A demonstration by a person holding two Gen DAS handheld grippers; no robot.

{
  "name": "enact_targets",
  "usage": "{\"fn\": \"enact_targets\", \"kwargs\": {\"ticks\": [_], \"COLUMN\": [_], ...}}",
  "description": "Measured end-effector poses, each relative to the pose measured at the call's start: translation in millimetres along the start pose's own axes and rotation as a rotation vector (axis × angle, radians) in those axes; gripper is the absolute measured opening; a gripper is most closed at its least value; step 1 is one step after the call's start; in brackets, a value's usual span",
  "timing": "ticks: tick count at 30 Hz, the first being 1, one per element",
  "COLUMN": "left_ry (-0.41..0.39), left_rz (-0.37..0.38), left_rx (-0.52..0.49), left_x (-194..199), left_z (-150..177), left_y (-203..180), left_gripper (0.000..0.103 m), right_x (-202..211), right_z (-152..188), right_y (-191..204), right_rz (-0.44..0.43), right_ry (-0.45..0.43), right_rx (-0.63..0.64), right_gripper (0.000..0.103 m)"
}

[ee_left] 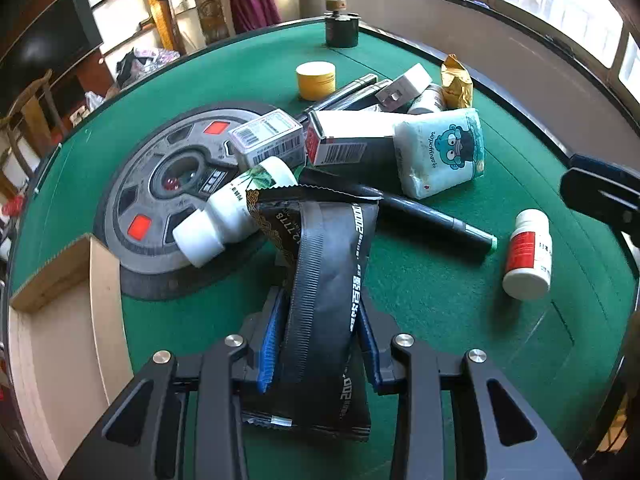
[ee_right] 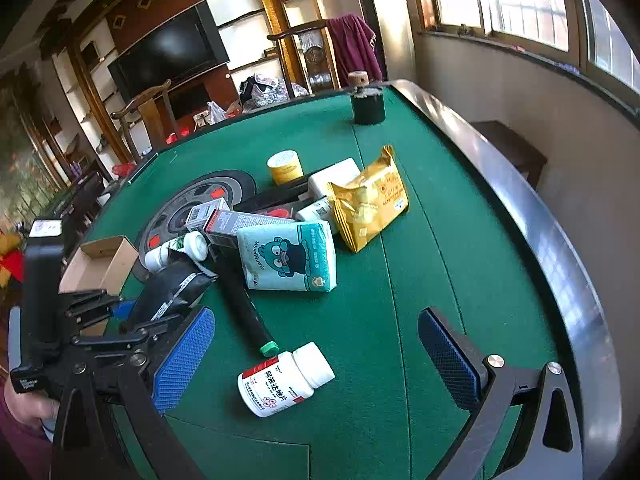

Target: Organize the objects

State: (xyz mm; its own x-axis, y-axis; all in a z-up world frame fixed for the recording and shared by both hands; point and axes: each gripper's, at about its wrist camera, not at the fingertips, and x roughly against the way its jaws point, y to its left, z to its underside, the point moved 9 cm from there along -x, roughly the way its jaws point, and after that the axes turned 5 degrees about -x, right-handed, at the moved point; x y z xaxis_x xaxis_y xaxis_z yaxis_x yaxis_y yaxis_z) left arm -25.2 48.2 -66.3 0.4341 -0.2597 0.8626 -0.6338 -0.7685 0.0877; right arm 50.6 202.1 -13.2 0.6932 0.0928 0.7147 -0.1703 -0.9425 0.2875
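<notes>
Left fingers: blue pads pinching the black pouch, lifted clear so it can swing to the cardboard box just beside
Right gripper: spread wide, empty, poised over the white pill bottle lying on the green table, likely next

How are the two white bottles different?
The red-label bottle lies alone on the green felt; the leaf-label bottle lies tucked in the pile, on the grey disc. One label is red and white, the other has green leaves. Both are white, capped and lying down.
</notes>
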Motion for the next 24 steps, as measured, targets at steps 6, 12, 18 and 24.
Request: {"fn": "enact_targets", "kwargs": {"ticks": [6, 12, 18, 24], "left_ry": [-0.028, -0.073, -0.158, -0.228], "left_rz": [-0.053, 0.028, 0.108, 0.092], "left_rx": [0.043, 0.213, 0.352, 0.381], "left_x": [-10.2, 11.9, 66.4, 106.5], "left_z": [-8.3, 1.4, 33.1, 59.7], "left_y": [0.0, 8.8, 17.2, 26.3], "left_gripper": [0.048, 0.028, 0.028, 0.028], "right_x": [-2.6, 0.4, -28.0, -70.6], "right_z": [3.0, 0.9, 14.8, 24.4], "right_y": [-2.8, 20.3, 67.5, 91.9], "right_rz": [-0.015, -0.027, -0.109, -0.102], "right_ry": [0.021, 0.036, 0.171, 0.314], "right_rx": [-0.017, 0.085, 0.222, 0.291], "right_gripper": [0.103, 0.103, 0.102, 0.082]}}
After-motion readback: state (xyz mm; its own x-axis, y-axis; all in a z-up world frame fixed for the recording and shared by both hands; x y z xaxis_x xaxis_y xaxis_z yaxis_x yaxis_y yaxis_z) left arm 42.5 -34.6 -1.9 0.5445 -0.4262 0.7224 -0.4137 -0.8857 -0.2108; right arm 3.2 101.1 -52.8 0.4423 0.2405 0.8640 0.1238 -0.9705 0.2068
